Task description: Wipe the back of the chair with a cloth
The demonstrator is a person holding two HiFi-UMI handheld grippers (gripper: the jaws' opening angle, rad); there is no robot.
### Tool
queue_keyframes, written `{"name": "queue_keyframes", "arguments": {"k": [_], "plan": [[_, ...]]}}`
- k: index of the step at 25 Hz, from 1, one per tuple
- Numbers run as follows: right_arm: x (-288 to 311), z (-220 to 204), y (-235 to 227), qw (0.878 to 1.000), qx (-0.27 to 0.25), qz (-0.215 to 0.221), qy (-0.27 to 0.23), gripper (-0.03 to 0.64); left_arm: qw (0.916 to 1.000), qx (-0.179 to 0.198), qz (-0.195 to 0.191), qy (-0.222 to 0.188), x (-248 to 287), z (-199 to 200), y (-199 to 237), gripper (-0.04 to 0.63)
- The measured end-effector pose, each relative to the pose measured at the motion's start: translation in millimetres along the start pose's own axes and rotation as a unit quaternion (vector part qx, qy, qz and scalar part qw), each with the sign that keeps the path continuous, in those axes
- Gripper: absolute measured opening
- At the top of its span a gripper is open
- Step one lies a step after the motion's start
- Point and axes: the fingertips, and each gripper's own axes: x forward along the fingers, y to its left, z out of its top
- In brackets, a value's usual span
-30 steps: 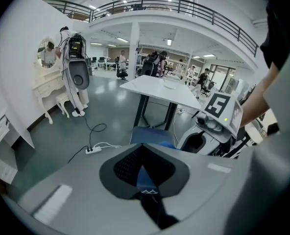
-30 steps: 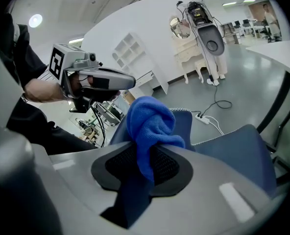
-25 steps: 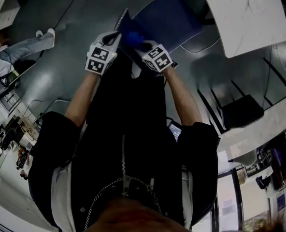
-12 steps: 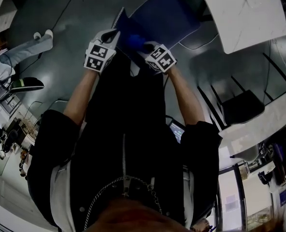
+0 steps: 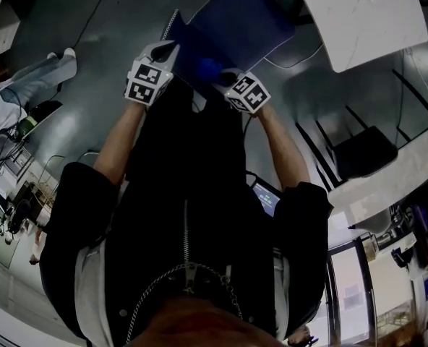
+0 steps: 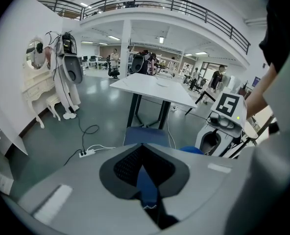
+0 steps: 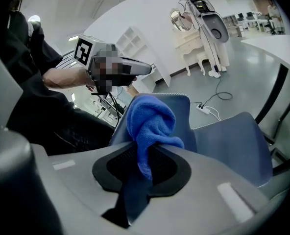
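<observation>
Right gripper (image 7: pixel 146 155) clamps cloth (image 7: pixel 150 124); chair back (image 7: pixel 186 114) lies directly ahead, frame centre. Left gripper (image 6: pixel 144 153) appears pinched on that back's edge, likely steadying it.

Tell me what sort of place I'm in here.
Probably a large open-plan office or workshop hall: a black-railed mezzanine balcony runs overhead, a white-topped table on dark legs stands on a glossy grey floor, and a blue upholstered chair sits close by.
</observation>
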Motion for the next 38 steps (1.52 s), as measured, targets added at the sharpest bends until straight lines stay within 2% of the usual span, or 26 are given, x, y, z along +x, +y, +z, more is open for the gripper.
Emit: {"name": "queue_keyframes", "arguments": {"k": [15, 22, 25, 27, 32, 38], "plan": [[-31, -53, 14, 0.999, 0.02, 0.009, 0.027, 0.063, 0.9994, 0.02, -0.027, 0.011, 17, 8, -19, 0.009], [-46, -87, 14, 0.998, 0.056, 0.004, 0.026, 0.063, 0.9987, 0.032, -0.038, 0.009, 29, 17, -31, 0.009], [-55, -69, 2, 0.996, 0.088, -0.002, -0.019, 0.063, 0.9993, 0.021, -0.03, 0.008, 29, 18, -24, 0.009], [-57, -51, -9, 0.995, 0.087, -0.012, -0.041, 0.063, 0.9997, 0.011, -0.018, 0.009, 24, 16, -15, 0.009], [-46, 9, -42, 0.996, 0.057, -0.018, -0.068, 0.063, 0.9995, -0.024, 0.021, 0.005, 7, 12, 20, 0.009], [8, 79, -62, 0.998, 0.017, -0.006, -0.063, 0.063, 0.9965, -0.059, 0.06, 0.003, -13, -1, 51, 0.009]]}}
